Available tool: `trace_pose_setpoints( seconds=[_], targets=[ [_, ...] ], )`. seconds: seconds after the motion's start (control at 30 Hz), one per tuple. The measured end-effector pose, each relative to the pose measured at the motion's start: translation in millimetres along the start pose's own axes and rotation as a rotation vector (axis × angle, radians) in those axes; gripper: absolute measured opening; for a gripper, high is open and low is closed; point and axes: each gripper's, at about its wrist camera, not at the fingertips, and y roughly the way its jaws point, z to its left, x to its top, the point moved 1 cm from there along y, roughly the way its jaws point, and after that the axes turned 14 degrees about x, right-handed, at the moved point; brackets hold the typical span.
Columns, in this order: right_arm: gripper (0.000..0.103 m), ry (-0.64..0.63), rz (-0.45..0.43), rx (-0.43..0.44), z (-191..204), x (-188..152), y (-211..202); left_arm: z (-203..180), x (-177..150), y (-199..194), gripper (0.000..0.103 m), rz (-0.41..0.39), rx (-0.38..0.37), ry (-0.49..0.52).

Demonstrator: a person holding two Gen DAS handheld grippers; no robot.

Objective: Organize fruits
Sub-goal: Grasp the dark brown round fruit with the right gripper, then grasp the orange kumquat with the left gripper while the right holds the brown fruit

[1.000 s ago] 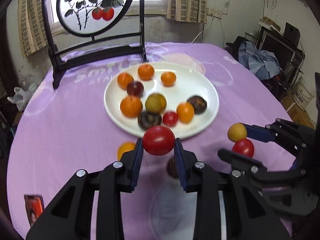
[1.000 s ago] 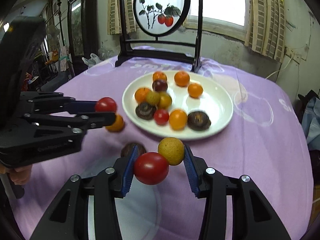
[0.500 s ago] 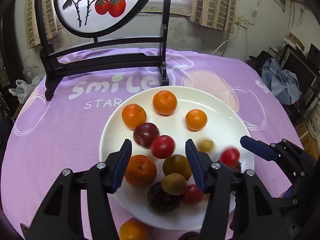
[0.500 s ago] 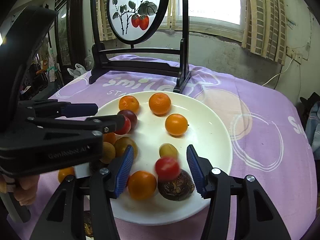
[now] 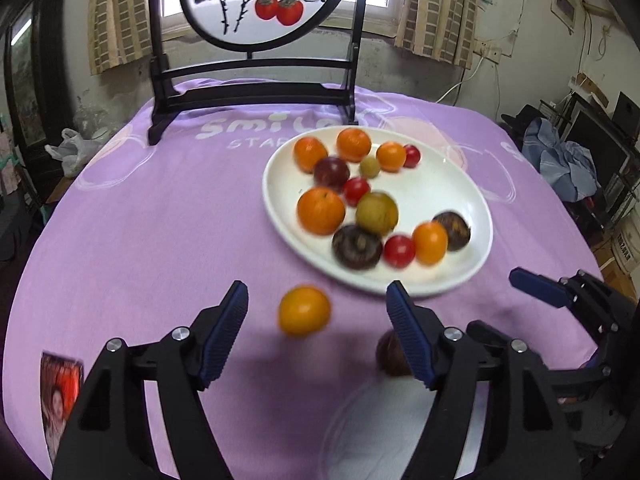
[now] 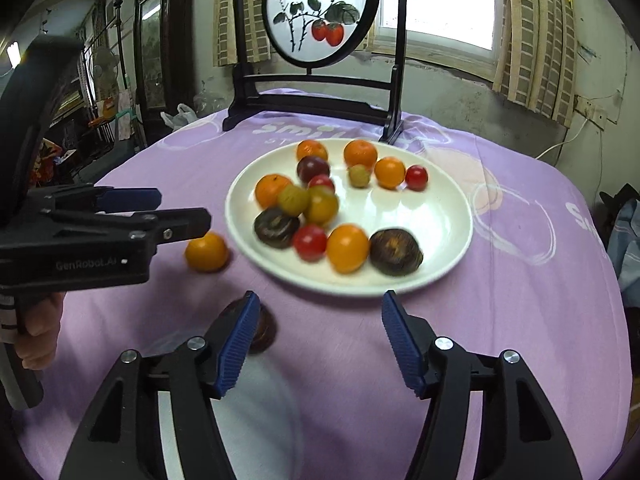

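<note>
Within the last second both claws had let go of their loads. The left gripper (image 5: 316, 330), which a second earlier clamped a red tomato, now stood wide open and empty above the near edge of the purple tablecloth (image 5: 160, 220). The right gripper (image 6: 316, 340), which had carried a red tomato and a small yellow-green fruit together, also had its jaws spread with nothing between them. Both had been over the round white ceramic plate (image 5: 472, 184) half a second before and had since drawn back toward the near edge.

The released fruits now lay on the plate: one small red cherry tomato (image 5: 412, 155) at its far rim beside an orange, the small yellow-green fruit (image 5: 369, 167) just left of that orange, and another red tomato (image 5: 355, 191) near the plate's middle.

That left, by my reading, two fruits still off the plate. A round orange citrus fruit (image 5: 305, 311) sat on the cloth just short of the plate's near rim, framed between the left claw's fingers. A dark brown round fruit (image 6: 262, 330) lay closer to the near edge, partly hidden behind the right claw's left finger. These looked like the next pickups.

White lettering on the cloth read "Smile", with "STA…" beneath it, cut off by the plate. The left tool's body carried "GenRobot.AI". The round painted screen (image 6: 320, 12) at the far edge bore Chinese characters too small to read.
</note>
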Motion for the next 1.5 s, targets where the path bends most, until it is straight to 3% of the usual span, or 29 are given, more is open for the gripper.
trace_pose_setpoints(
  seconds=[0.07, 0.2, 0.57, 0.87, 0.97, 1.5],
  targets=[
    [0.066, 0.009, 0.008, 0.005, 8, -9, -2, 7, -14, -6, 0.079, -0.002, 0.001, -0.009],
    [0.066, 0.008, 0.038, 0.003, 23, -22, 1, 18, -32, -9, 0.08, 0.0, 0.005, -0.013],
    [0.066, 0.003, 0.102, -0.004, 42, -19, 35, 44, -32, 4, 0.08, -0.013, 0.015, -0.055],
    [0.065, 0.008, 0.141, -0.02, 42, -15, 67, 53, -31, 15, 0.08, 0.022, 0.011, -0.088],
    [0.043, 0.005, 0.129, -0.031, 43, -13, 67, 50, -32, 18, 0.08, 0.029, 0.012, -0.078],
    [0.042, 0.021, 0.115, -0.065, 24, -30, 28, 33, -38, 47, 0.08, 0.093, 0.037, -0.046]
  ],
)
